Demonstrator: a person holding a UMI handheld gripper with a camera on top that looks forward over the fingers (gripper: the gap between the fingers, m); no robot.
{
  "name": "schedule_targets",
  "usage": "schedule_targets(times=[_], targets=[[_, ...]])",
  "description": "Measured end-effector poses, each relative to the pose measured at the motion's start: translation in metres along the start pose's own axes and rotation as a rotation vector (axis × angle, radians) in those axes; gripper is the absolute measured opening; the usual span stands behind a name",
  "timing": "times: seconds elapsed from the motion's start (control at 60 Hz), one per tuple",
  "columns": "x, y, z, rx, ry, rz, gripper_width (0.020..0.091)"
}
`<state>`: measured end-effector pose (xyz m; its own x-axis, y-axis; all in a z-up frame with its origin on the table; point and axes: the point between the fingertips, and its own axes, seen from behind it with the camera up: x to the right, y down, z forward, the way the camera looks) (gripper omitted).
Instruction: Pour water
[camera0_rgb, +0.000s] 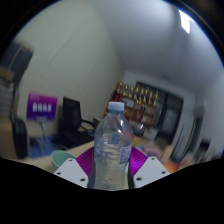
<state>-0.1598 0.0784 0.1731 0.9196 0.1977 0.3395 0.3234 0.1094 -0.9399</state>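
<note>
A clear plastic water bottle (111, 148) with a pale cap and a blue-white label stands upright between my fingers, lifted well above the table. My gripper (111, 170) is shut on the bottle: the purple pads (85, 159) press against its lower body on both sides. The bottle's base is hidden below the fingers. No cup or other vessel shows in the gripper view.
Behind the bottle lies an office room: a black chair (70, 122) at the left, a purple poster (42, 105) on the far wall, shelves with small objects (145, 98) at the back right, and a wooden table edge (60, 155) low at the left.
</note>
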Motion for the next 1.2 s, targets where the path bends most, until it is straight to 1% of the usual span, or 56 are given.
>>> schedule_targets(times=[0.033, 0.05, 0.067, 0.083, 0.117, 0.133, 0.183, 0.2, 0.217, 0.317, 0.383, 0.417, 0.433, 0.483, 0.6, 0.7, 0.75, 0.767, 0.783, 0.8, 0.817, 0.833, 0.867, 1.0, 1.067, 1.2], targets=[[-0.005, 0.011, 0.009, -0.018, -0.022, 0.14, 0.0455], [-0.004, 0.014, -0.012, -0.012, -0.013, 0.211, 0.0454], [-0.008, 0.025, -0.002, -0.037, -0.036, 0.245, 0.0456], [-0.005, 0.02, 0.017, -0.054, -0.051, 0.277, 0.0455], [-0.007, 0.033, 0.022, -0.075, -0.063, 0.317, 0.0456], [-0.004, 0.031, 0.029, -0.076, -0.059, 0.324, 0.0457], [0.001, 0.047, 0.031, -0.082, -0.038, 0.314, 0.0457], [-0.013, 0.065, 0.016, -0.078, -0.026, 0.313, 0.0456], [0.0, 0.055, 0.025, -0.089, -0.021, 0.306, 0.0456], [0.009, 0.066, 0.032, -0.108, -0.011, 0.302, 0.0456], [0.009, 0.081, 0.03, -0.108, -0.005, 0.287, 0.0458], [0.01, 0.086, 0.03, -0.115, 0.0, 0.27, 0.0471], [0.011, 0.083, 0.03, -0.099, -0.001, 0.265, 0.0467], [0.008, 0.084, 0.028, -0.084, -0.01, 0.25, 0.0476], [0.007, 0.083, 0.026, -0.08, -0.018, 0.254, 0.0487], [0.008, 0.083, 0.025, -0.095, -0.025, 0.275, 0.0596], [0.01, 0.086, 0.021, -0.124, -0.038, 0.266, 0.0661], [0.011, 0.087, 0.02, -0.134, -0.044, 0.261, 0.0697], [0.012, 0.087, 0.019, -0.14, -0.046, 0.258, 0.0694], [0.013, 0.086, 0.017, -0.139, -0.049, 0.257, 0.0713], [0.014, 0.085, 0.016, -0.136, -0.053, 0.256, 0.0765], [0.015, 0.083, 0.014, -0.13, -0.055, 0.257, 0.0781], [0.017, 0.08, 0.011, -0.126, -0.053, 0.262, 0.0852], [0.015, 0.08, -0.013, -0.158, -0.063, 0.235, 0.0846], [0.014, 0.077, -0.033, -0.143, -0.069, 0.222, 0.0841], [0.009, 0.072, -0.079, -0.141, -0.077, 0.223, 0.0834]])
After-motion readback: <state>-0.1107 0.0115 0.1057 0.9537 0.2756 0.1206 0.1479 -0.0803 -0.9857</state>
